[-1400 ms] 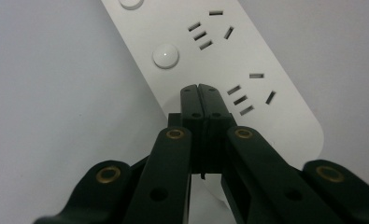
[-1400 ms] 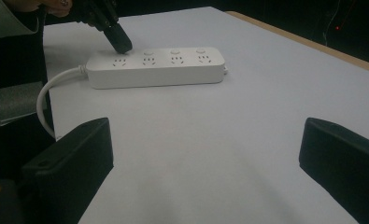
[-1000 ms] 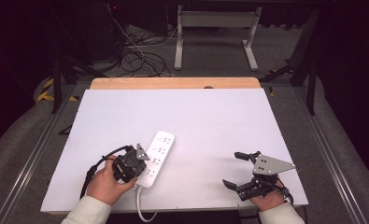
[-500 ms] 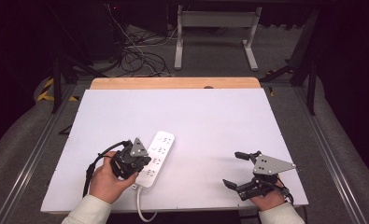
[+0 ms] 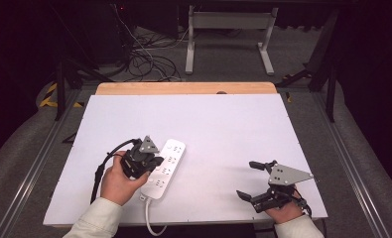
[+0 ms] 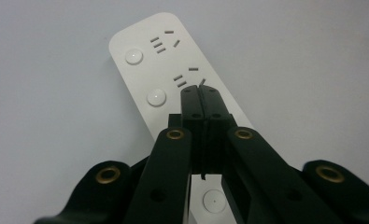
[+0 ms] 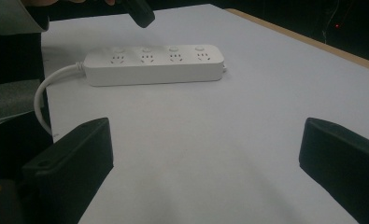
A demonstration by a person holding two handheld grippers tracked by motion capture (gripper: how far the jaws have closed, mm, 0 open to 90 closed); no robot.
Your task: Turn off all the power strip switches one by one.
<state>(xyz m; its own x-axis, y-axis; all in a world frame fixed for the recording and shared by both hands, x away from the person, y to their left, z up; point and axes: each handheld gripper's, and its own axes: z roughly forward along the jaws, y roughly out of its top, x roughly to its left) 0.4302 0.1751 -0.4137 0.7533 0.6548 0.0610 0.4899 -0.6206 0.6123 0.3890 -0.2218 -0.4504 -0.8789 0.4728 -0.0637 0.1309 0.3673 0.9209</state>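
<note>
White table [image 5: 223, 129]; power strip [image 6: 159, 70] beneath closed left gripper [image 6: 201, 93] fingers.

left gripper [image 5: 156, 161]: black, brass screws | grey three-cornered plate [image 5: 147, 145] | black cable [image 5: 100, 171] | sleeves [image 5: 97, 218] apparently cream

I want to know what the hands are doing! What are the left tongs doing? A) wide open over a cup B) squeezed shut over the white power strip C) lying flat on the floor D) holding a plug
B: in the left gripper view the left tongs have their jaws pressed together, right above the white power strip and its round buttons.
</note>
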